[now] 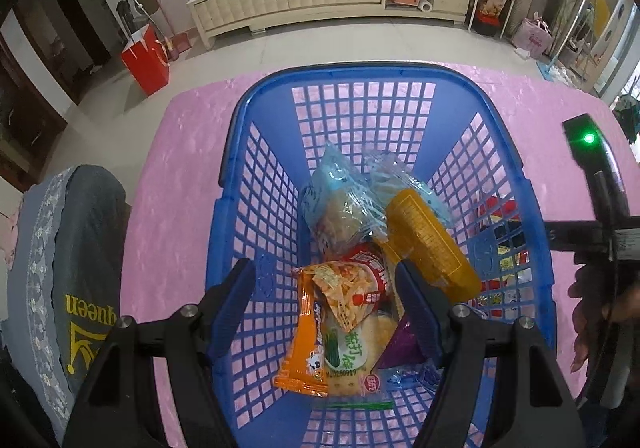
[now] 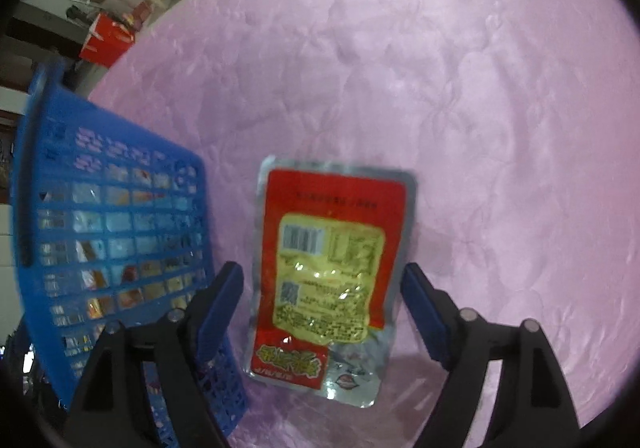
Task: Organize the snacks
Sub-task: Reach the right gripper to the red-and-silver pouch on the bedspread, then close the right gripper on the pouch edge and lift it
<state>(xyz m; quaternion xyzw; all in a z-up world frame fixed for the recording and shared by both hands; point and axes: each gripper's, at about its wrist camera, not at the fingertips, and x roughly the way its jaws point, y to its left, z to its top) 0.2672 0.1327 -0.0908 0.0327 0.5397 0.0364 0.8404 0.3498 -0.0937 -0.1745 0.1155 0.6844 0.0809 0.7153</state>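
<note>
So the left tongs are spread wide, hanging over the blue basket with nothing gripped. Down inside: an orange snack packet nearest, a pale cracker pack touching it, then a yellow-orange packet, and clear blue-printed bags furthest back. The right tongs are wide too, either side of a red foil pouch lying flat on the pink table, just beside the basket wall.
</note>
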